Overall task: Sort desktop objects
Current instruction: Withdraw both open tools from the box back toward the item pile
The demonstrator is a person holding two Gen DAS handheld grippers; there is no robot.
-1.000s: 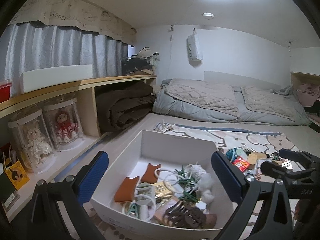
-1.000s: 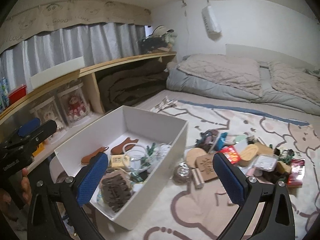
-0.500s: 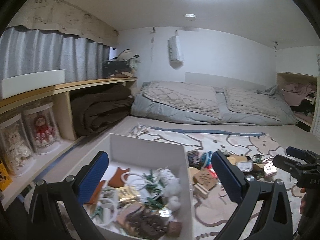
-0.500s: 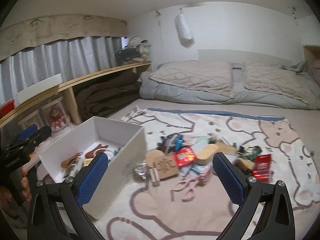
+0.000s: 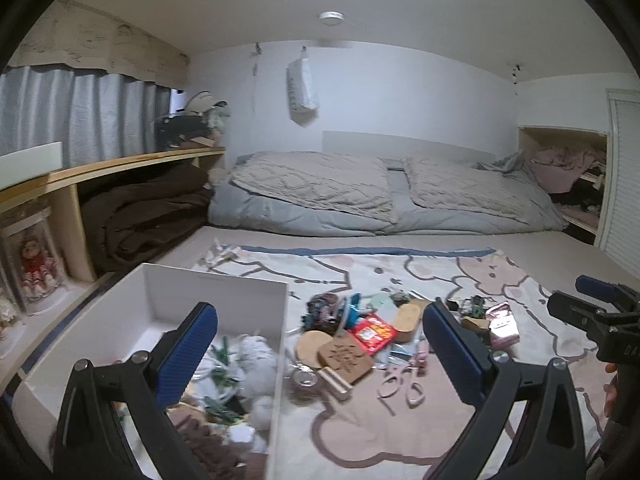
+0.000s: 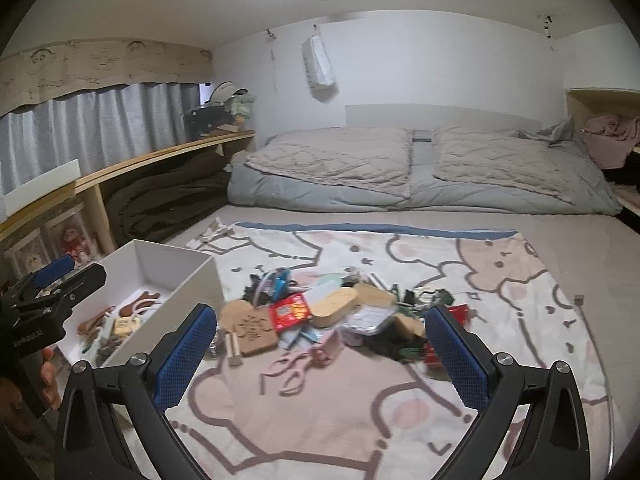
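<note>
Right wrist view is looking along the right tool [image 6: 320,350], whose blue-padded fingers are standing wide apart and gripping nothing, hanging above the cartoon-print blanket [image 6: 500,280] just short of the pile of small objects [image 6: 336,312]. The left tool [image 5: 320,354] is likewise gaping and empty, straddling the right wall of the white box [image 5: 216,292].

The pile is lying on the blanket just right of the box, with a round cork coaster [image 5: 314,344], an engraved wooden tag [image 5: 346,358], a red packet [image 5: 372,330] and pink scissors [image 5: 404,380] overlapping. Because they are overlapping, a tool coming down is likely risking pinching two things at once or dragging neighbours along; the soft blanket may also be bunching between the fingers. The thin box wall could be getting knocked by the left tool.

The left view is showing the fluffy white and green contents near the box's front; the right view is showing brown pieces farther back and red things at the pile's far right.
</note>
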